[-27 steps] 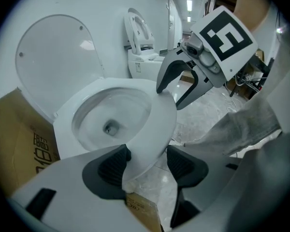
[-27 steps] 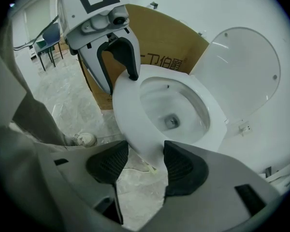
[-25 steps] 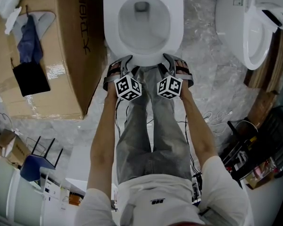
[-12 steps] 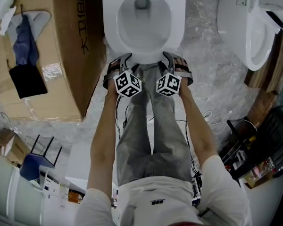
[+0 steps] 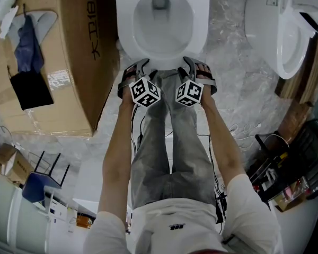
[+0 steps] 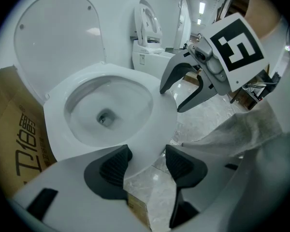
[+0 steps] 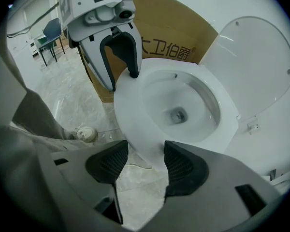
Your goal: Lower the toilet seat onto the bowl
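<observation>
Where the cardboard box (image 5: 69, 62) stands just beside it, the toilet bowl (image 5: 161, 30) carries the toilet seat (image 5: 200, 28) flat on its rim, the lid (image 6: 58, 37) upright behind; the left gripper (image 6: 146, 158) points down at the seat's front edge, its jaws apart though just closing a little, the pads pressing nothing; the right gripper (image 7: 144, 154) hangs beside it, jaws likewise apart and empty
</observation>
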Demonstrator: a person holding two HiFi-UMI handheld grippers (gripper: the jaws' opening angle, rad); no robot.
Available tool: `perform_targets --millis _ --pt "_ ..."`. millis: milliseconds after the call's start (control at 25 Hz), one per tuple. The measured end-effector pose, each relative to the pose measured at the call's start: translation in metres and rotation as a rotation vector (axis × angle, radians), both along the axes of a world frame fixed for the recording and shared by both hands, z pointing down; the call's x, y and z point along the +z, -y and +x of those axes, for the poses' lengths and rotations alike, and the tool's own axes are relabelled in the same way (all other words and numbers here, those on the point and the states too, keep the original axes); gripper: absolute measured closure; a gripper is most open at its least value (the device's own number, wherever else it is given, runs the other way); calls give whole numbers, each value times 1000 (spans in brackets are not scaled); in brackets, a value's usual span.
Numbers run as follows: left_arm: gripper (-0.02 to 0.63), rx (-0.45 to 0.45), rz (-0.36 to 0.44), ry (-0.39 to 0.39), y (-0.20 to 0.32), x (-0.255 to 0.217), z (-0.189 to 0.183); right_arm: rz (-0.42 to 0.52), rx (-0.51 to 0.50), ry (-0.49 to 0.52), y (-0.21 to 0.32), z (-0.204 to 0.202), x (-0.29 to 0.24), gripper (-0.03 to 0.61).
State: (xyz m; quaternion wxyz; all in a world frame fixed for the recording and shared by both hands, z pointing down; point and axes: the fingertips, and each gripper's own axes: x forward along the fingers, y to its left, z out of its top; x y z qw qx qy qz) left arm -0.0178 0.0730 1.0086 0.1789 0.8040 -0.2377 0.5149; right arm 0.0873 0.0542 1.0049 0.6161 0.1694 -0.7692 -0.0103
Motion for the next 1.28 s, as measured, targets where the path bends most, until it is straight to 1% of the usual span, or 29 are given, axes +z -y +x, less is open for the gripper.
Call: perform_targets --millis 120,240,360,480,640,800,1000,1120,1280 --pt "376 -18 -5 -4 -1 -4 0 7 -14 -4 -2 0 -1 342" --pt "383 -52 11 -11 2 -10 -2 7 -12 4 -3 0 -3 347" --pt "387 -73 41 -17 3 -22 -2 17 23 27 -3 2 -12 350" --pt "391 -104 82 -32 3 -40 -3 47 71 64 -3 3 -31 350" --pt "402 -186 155 -73 7 -76 -8 115 164 141 5 -1 -74 368" --pt "425 -279 245 -128 10 -131 -13 163 226 237 9 -10 -135 373" --pt "436 -356 363 -207 19 -221 -14 264 227 333 15 -24 -231 382" --pt "442 -392 438 -250 24 -283 -19 326 254 389 20 -28 -291 388" --pt "442 -411 525 -288 21 -360 -21 383 310 471 18 -29 -370 387"
